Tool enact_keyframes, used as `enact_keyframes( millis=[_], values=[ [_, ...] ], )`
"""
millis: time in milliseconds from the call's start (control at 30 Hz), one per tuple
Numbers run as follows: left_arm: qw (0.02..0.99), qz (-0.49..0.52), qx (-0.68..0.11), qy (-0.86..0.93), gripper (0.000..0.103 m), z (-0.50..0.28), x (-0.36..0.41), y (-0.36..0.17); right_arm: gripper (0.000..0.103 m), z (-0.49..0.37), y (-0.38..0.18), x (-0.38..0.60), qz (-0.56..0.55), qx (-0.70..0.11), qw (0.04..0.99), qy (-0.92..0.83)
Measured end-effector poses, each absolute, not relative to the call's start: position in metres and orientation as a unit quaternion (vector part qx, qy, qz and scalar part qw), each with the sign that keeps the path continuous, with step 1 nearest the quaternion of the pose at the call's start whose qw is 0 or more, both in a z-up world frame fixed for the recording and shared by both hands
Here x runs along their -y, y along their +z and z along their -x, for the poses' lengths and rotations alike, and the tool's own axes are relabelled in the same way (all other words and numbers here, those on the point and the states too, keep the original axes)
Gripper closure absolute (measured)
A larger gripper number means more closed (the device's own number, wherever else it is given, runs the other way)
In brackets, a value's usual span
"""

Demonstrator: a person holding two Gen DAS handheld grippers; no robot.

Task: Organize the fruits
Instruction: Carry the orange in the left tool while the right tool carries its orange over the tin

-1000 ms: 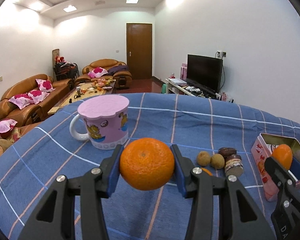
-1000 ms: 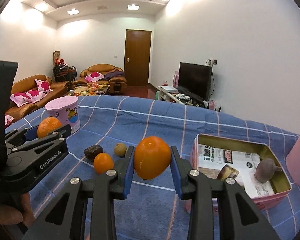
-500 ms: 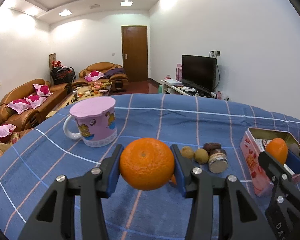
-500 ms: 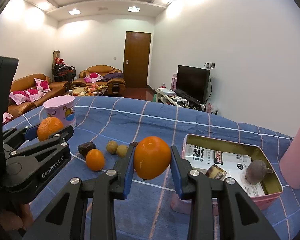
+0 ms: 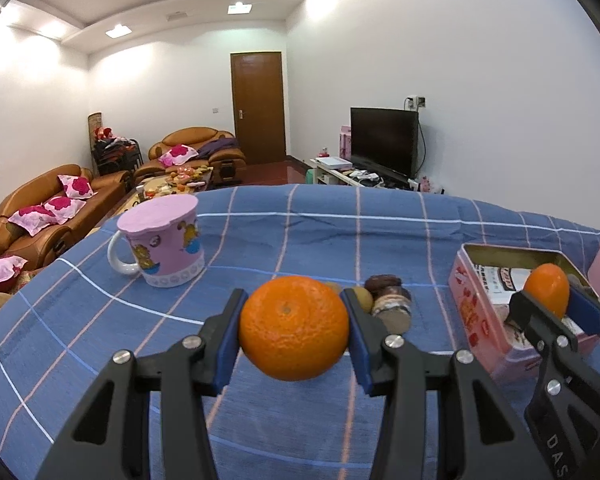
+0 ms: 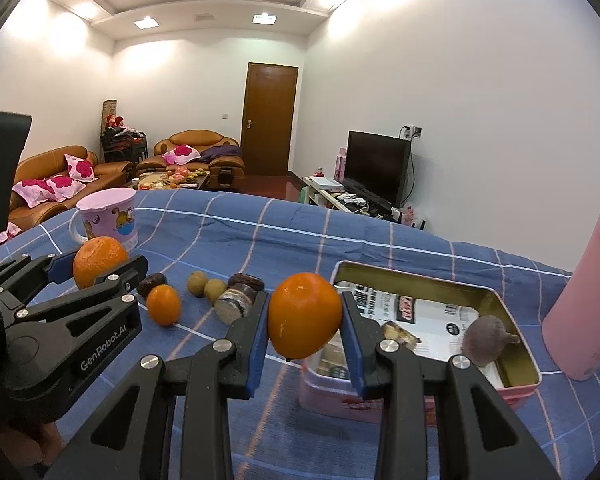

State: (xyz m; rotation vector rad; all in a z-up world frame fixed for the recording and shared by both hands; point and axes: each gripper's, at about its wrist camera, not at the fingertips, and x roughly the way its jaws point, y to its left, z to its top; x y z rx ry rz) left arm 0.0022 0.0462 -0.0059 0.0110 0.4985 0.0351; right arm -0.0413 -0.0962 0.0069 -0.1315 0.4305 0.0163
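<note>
My left gripper (image 5: pixel 294 330) is shut on a round orange (image 5: pixel 294 328), held above the blue checked cloth; it also shows in the right wrist view (image 6: pixel 100 262). My right gripper (image 6: pixel 304 316) is shut on a second orange (image 6: pixel 304 314), held over the near left corner of the pink open tin (image 6: pixel 516 386). The tin (image 5: pixel 476 312) holds a printed paper, a snack piece and a purple-brown fruit (image 6: pixel 486 340). A small orange fruit (image 6: pixel 163 305), two small brown-green fruits (image 6: pixel 206 286) and dark dates (image 6: pixel 244 280) lie on the cloth.
A pink lidded mug (image 5: pixel 164 240) stands at the left of the table. A tall pink bottle (image 6: pixel 584 300) stands right of the tin. A small round jar-like item (image 5: pixel 392 312) lies by the dates. Sofas, a television and a door are behind.
Both grippers have moved to the right with their oranges. The tin is now nearer the middle of both views, and the right orange is over the tin's near corner.
</note>
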Motion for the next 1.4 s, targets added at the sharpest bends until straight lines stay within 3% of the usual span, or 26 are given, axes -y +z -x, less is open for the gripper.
enact_keyframes(
  millis=[1400],
  values=[
    [0.969, -0.021, -0.236, -0.066, 0.054, -0.001, 0.090, 0.008, 0.067, 0.049, 0.026, 0.236, 0.031, -0.186, 0.979, -0.074]
  ],
)
